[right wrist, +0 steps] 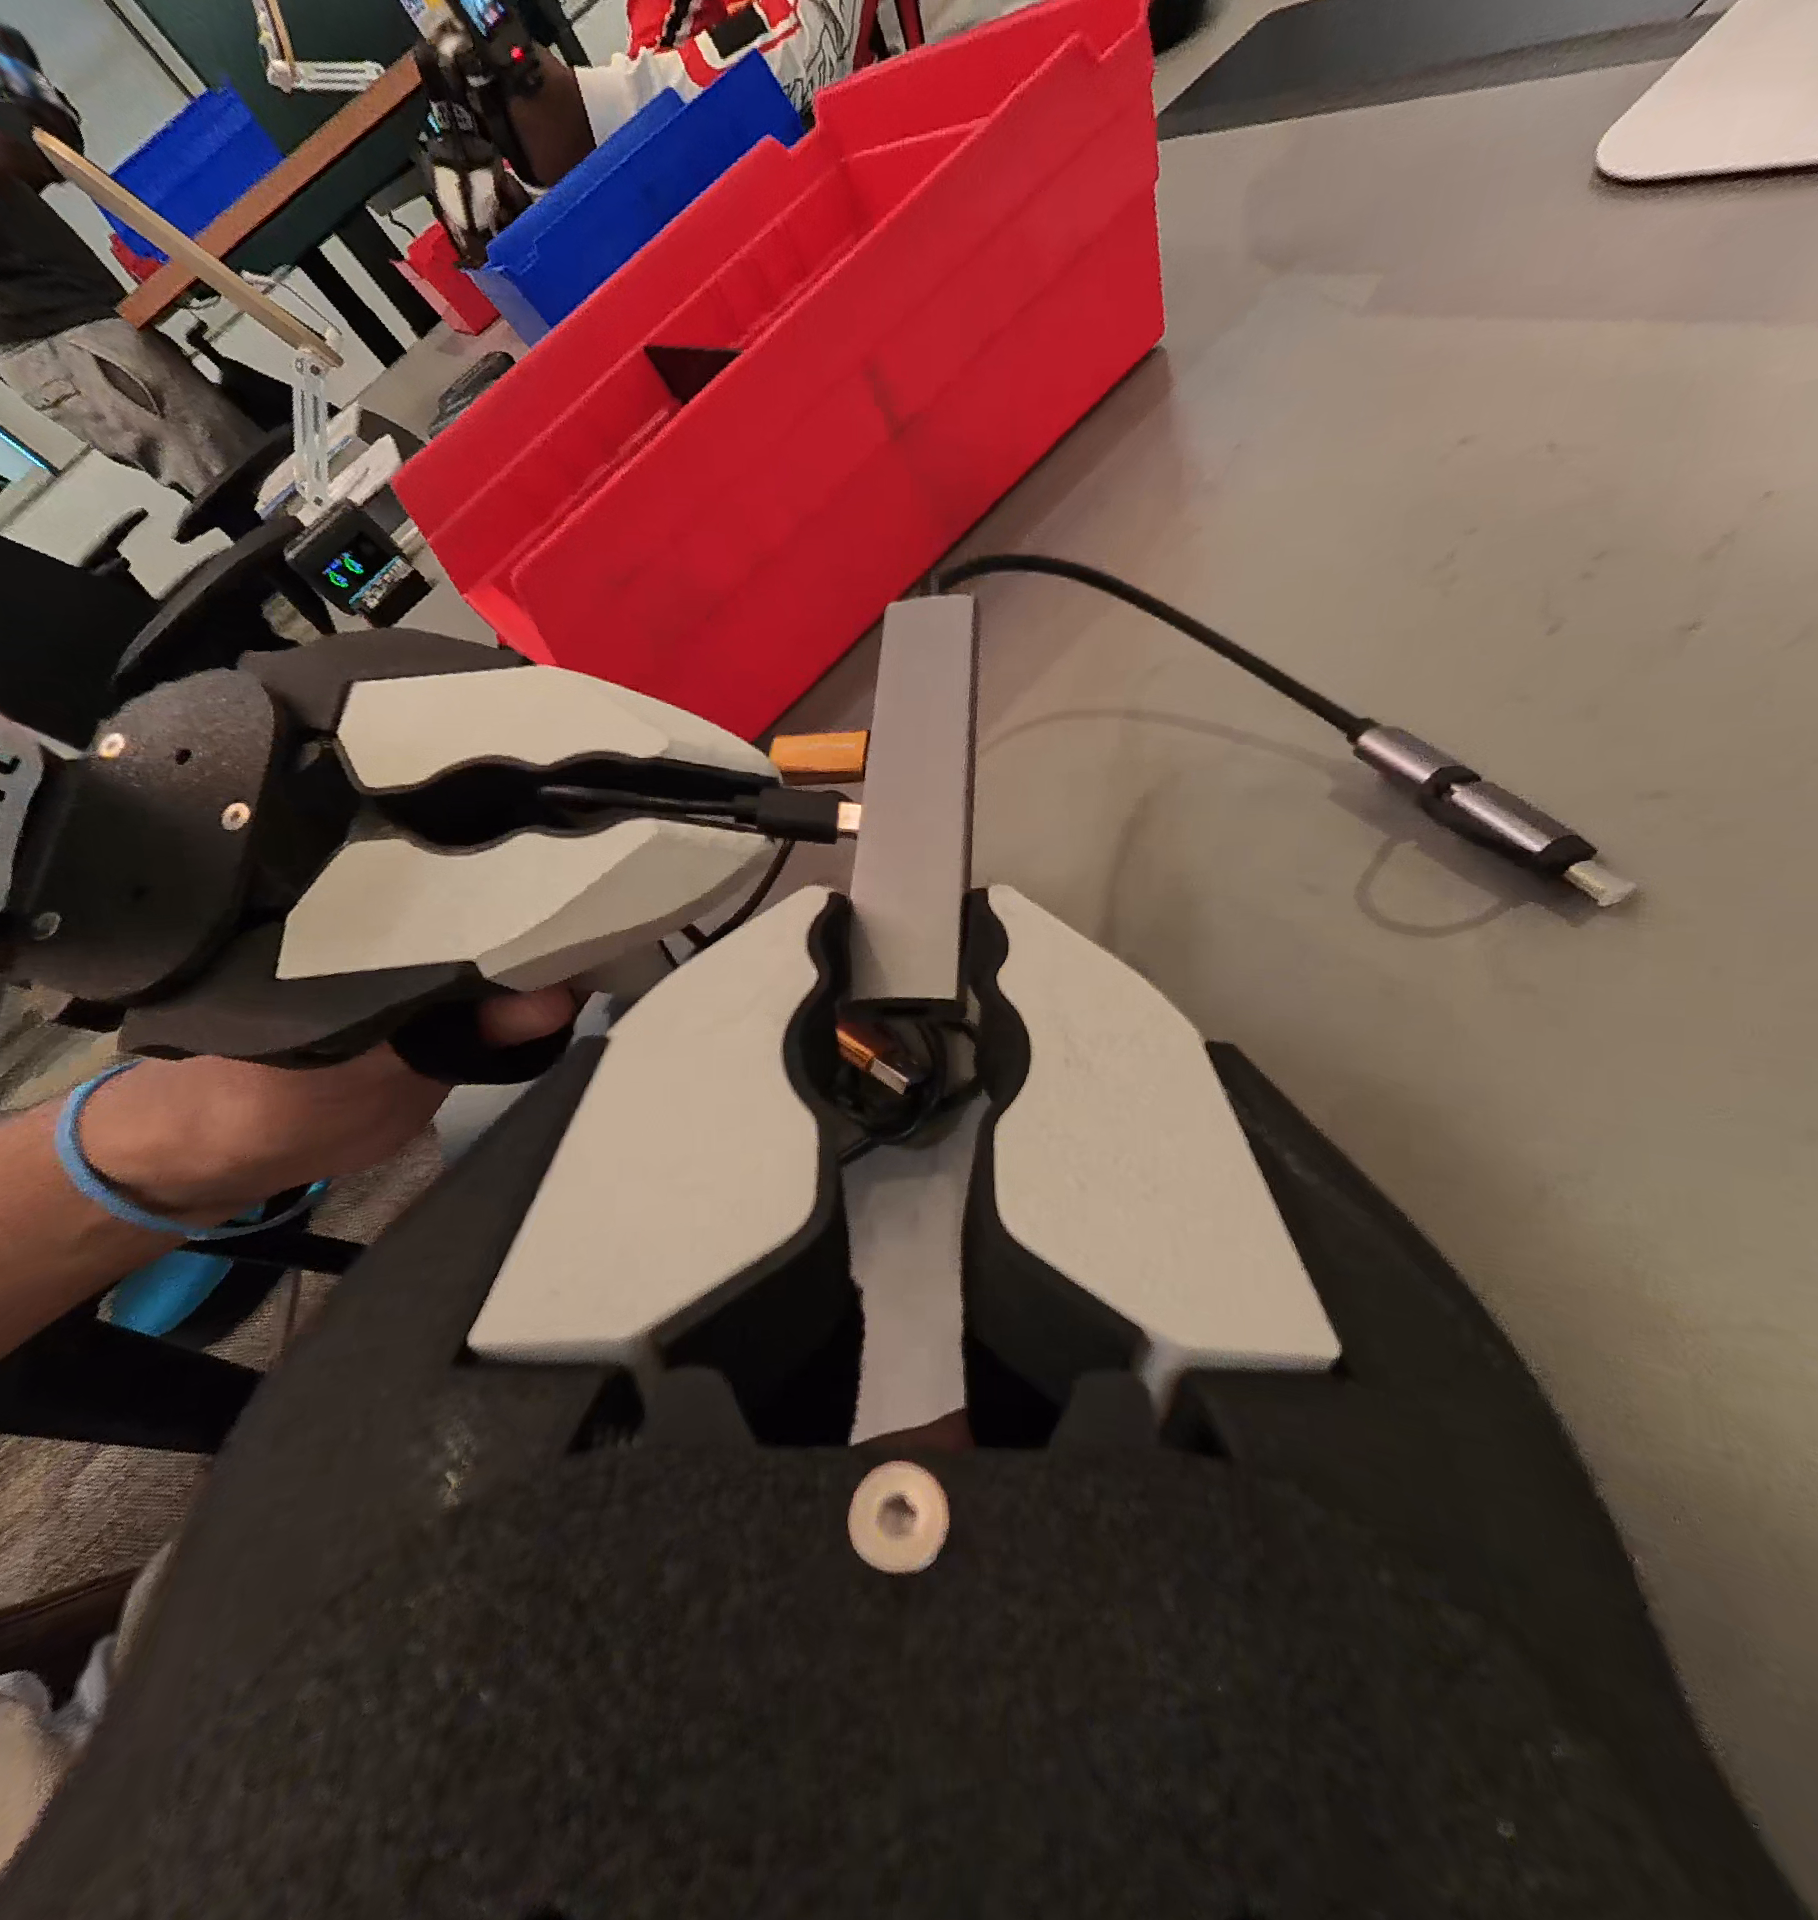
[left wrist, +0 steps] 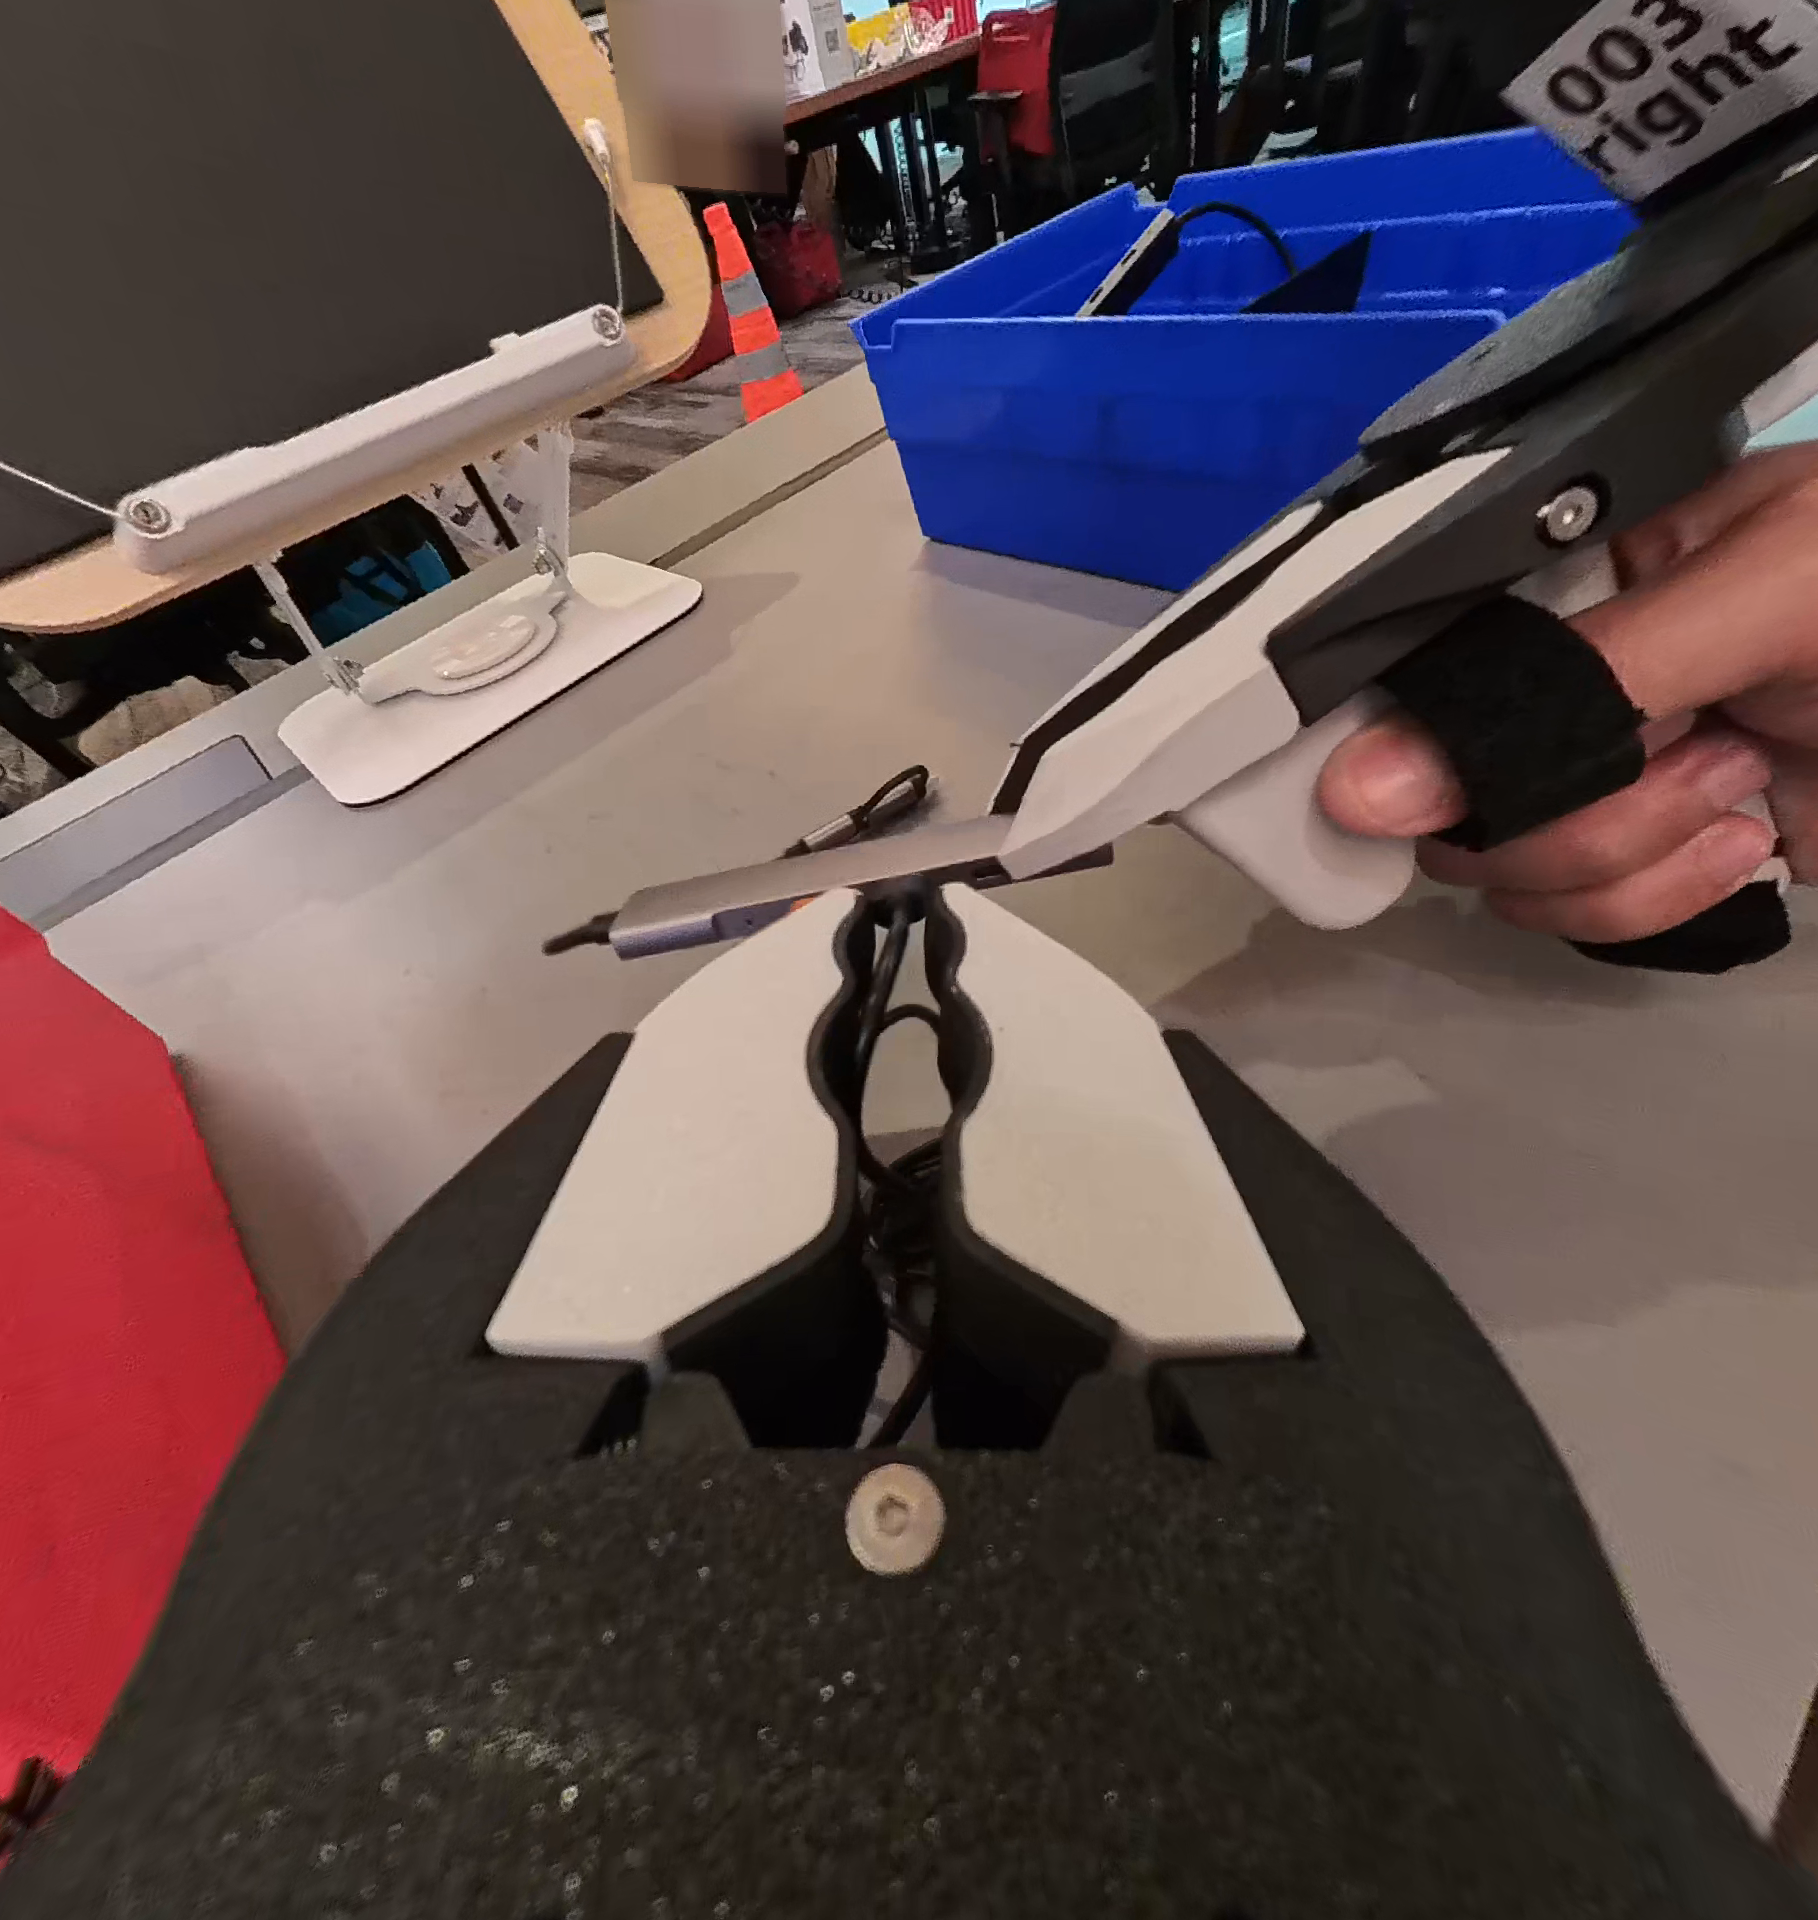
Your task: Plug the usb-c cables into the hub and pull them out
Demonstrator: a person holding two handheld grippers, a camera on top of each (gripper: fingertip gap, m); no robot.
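My right gripper [right wrist: 905, 920] is shut on the near end of a slim grey hub [right wrist: 915, 769] and holds it above the table. My left gripper [right wrist: 759, 821] is shut on a black usb-c cable [right wrist: 791, 808]. The cable's metal tip touches the hub's left side, with metal still showing. An orange plug [right wrist: 820, 755] sits in the hub's side just beyond it. In the left wrist view the hub [left wrist: 811, 883] lies across my left gripper [left wrist: 910, 909]. The black cable [left wrist: 884, 997] runs back between its fingers. The right gripper [left wrist: 1014, 857] pinches the hub's right end.
The hub's own lead ends in a grey adapter [right wrist: 1476, 805] on the grey table [right wrist: 1507, 468]. A red bin [right wrist: 832, 416] stands behind the hub. A blue bin [left wrist: 1196, 416] and a white tablet stand [left wrist: 489, 665] are at the back. A coiled cable with an orange plug [right wrist: 874, 1060] lies below the hub. Less than 4 cm separates the two grippers' tips.
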